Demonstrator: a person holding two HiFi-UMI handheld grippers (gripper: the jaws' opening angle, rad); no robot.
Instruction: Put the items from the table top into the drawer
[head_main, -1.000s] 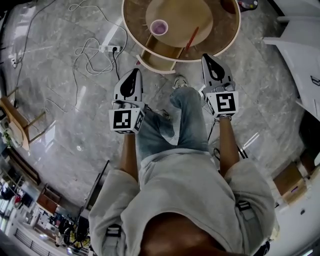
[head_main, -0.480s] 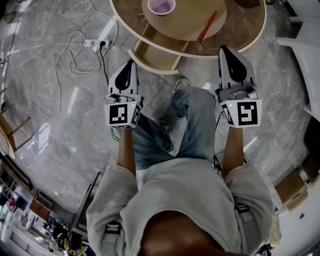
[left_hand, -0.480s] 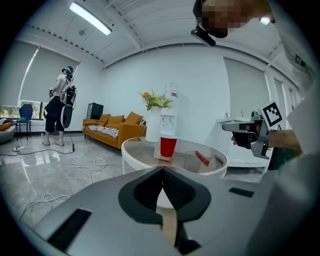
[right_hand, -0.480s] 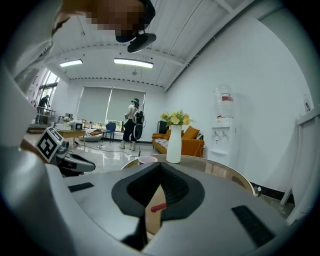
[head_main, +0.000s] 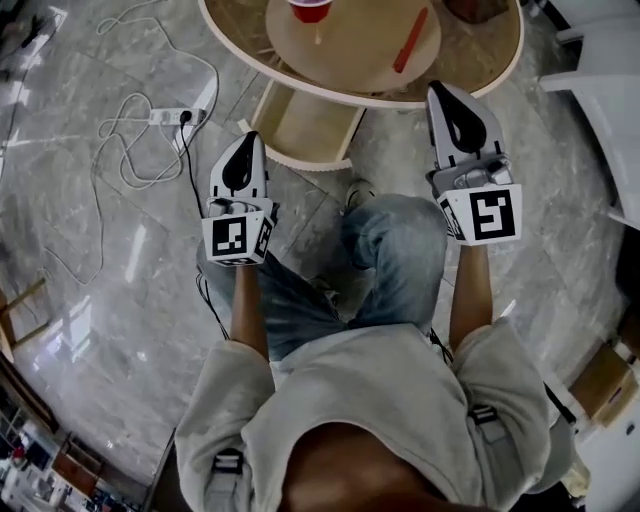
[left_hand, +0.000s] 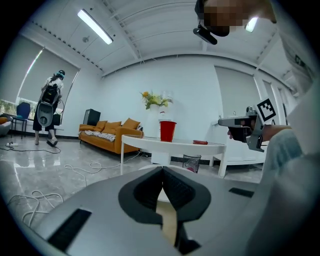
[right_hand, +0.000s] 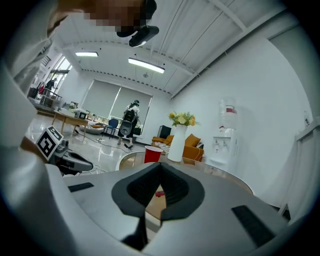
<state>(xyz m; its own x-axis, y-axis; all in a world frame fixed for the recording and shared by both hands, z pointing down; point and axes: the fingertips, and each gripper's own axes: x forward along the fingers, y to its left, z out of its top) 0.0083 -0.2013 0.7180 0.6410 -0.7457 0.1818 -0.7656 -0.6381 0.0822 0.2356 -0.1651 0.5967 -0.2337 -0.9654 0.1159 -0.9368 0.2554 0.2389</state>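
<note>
Head view: both grippers have sunk lower within the last second, and the round table (head_main: 475, 62) has slid to the far edge of the frame, so no pick has begun. The left gripper (head_main: 251, 138) and right gripper (head_main: 438, 90) are both closed on nothing. On the tabletop, the red pen (head_main: 410, 54) lies just far-left of the right tip, and the red cup (head_main: 311, 9) sits farther left. The open drawer (head_main: 300, 125) lies just beyond the left gripper.
</note>
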